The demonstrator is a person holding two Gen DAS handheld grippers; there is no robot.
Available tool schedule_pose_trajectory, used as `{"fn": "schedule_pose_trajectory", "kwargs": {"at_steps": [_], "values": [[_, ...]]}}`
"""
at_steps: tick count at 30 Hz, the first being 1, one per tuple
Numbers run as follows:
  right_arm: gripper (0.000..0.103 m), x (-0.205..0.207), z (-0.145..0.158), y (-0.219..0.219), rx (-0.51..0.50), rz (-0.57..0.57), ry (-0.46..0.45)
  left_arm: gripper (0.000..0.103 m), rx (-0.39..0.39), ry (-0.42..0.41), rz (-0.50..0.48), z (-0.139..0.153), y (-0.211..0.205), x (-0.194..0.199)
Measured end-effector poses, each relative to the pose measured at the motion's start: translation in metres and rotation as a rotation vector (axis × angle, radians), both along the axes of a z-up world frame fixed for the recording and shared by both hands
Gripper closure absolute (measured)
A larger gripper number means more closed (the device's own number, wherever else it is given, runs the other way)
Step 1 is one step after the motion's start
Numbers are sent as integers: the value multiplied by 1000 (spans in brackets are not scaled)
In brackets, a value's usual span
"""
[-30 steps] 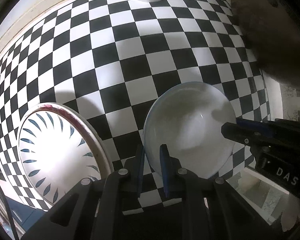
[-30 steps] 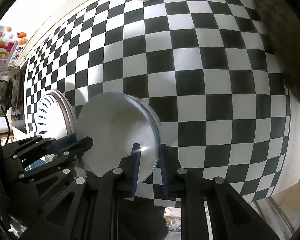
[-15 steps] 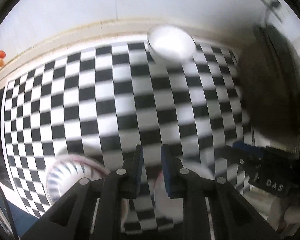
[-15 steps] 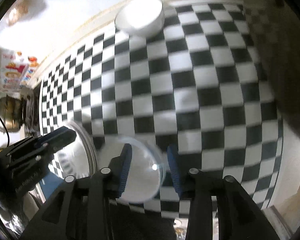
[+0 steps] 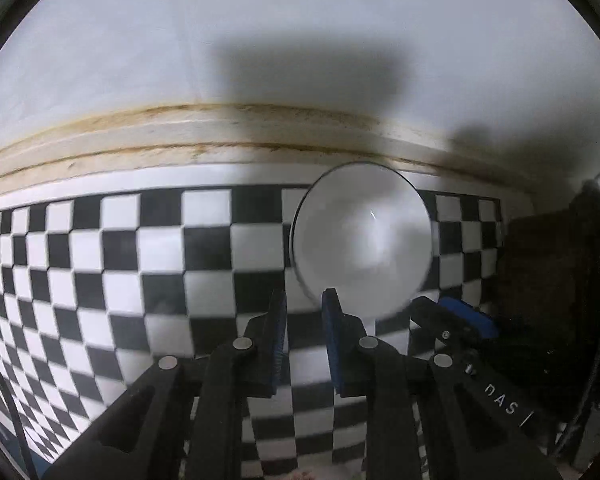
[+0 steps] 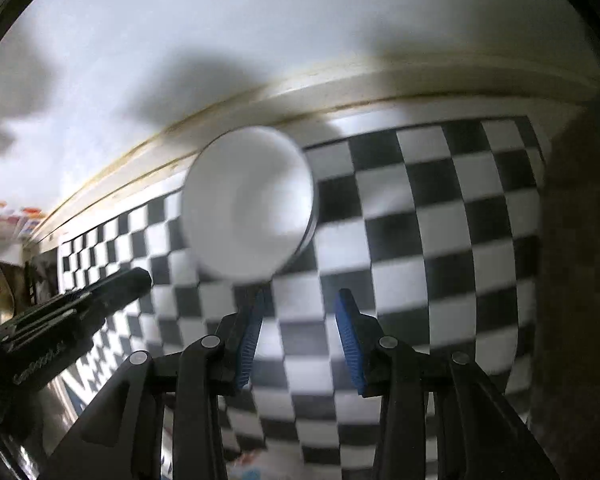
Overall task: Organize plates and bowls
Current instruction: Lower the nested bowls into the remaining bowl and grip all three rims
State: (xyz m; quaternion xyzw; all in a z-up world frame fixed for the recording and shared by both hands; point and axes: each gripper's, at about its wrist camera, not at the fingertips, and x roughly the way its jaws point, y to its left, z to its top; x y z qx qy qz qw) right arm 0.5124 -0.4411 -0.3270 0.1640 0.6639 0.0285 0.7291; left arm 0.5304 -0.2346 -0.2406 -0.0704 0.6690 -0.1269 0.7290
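Both grippers empty, left gripper [image 5: 303,308] slightly parted, right gripper [image 6: 300,308] wide.

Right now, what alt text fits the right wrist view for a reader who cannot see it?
The right gripper is open with nothing between its blue-padded fingers, pointing at a white bowl that sits on a black-and-white checkered surface near a white wall. The left gripper reaches in from the left edge; the frame is motion-blurred.

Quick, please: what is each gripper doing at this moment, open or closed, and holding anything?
Left gripper: jaws slightly apart, holding nothing.
Right gripper: jaws open wide, holding nothing.
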Motion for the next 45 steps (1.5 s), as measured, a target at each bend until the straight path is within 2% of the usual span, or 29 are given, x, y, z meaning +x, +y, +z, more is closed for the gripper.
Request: {"fn": "schedule_pose_trajectory", "kwargs": {"at_steps": [6,8,9,10,15,21,28,33,38,45], "values": [[64,34,-36,-12,32,-30,47,89,8,52,7,-34,-10,36],[72,40,-47,-15,49,-32,66,93,4,57,13,-41,-9,40],[82,42,-50,-15,57,-35,73,96,2,57,17,-42,-8,42],[88,44,-52,-16,77,-40,72,96,-1,58,22,-44,-7,43],[90,47,-52,-17,56,-39,76,97,11,45,2,-42,-9,40],[92,40,-45,-21,51,-23,72,96,2,29,-13,-35,-8,18],[92,5,-14,-15,47,-5,30,96,-17,-5,-22,-14,-2,-14],[92,-30,12,-13,46,1,9,96,-13,-65,-43,13,-2,-43],[92,-73,37,1,51,6,-16,96,-15,-123,-75,41,5,-86],[92,-140,61,39,41,-12,-44,96,-16,-141,-123,59,21,-148]]}}
